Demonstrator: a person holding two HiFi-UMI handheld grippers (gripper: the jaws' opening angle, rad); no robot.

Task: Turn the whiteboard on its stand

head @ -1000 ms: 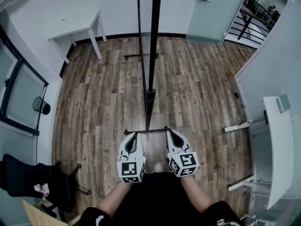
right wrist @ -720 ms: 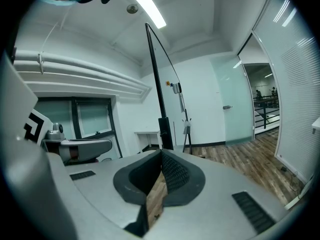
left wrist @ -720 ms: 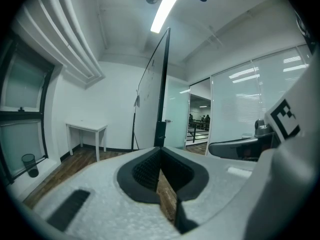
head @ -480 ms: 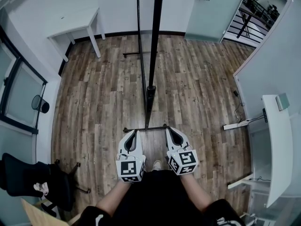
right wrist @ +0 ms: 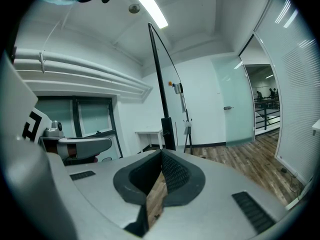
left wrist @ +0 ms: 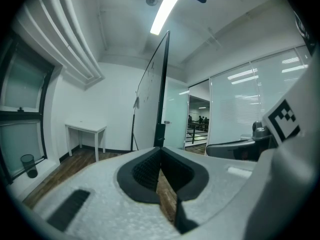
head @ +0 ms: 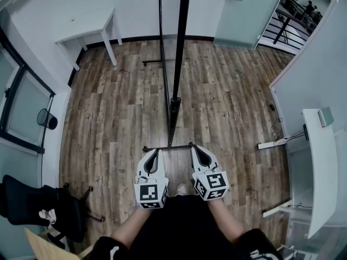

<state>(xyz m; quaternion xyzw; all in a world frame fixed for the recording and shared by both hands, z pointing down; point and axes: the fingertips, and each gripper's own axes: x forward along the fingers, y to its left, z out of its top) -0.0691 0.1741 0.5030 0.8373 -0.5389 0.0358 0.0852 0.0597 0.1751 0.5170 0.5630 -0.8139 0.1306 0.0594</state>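
Note:
The whiteboard (head: 178,47) stands edge-on ahead of me, a thin black-framed panel on a black stand. The stand's near foot bar (head: 168,147) lies across the wood floor, just beyond both grippers. My left gripper (head: 156,153) is held just left of the frame's line, and its jaws are shut with nothing between them. My right gripper (head: 194,147) is just right of it, also shut and empty. Neither touches the board. In the left gripper view the whiteboard (left wrist: 152,94) rises past the left gripper (left wrist: 160,151). In the right gripper view the whiteboard's frame (right wrist: 159,84) stands above the right gripper (right wrist: 161,153).
A white table (head: 89,34) stands against the far wall at left. A black chair (head: 32,207) is at near left and a dark bin (head: 47,122) by the window. A white desk (head: 322,172) and a power strip (head: 271,145) lie at right. A glass door (head: 249,10) is at far right.

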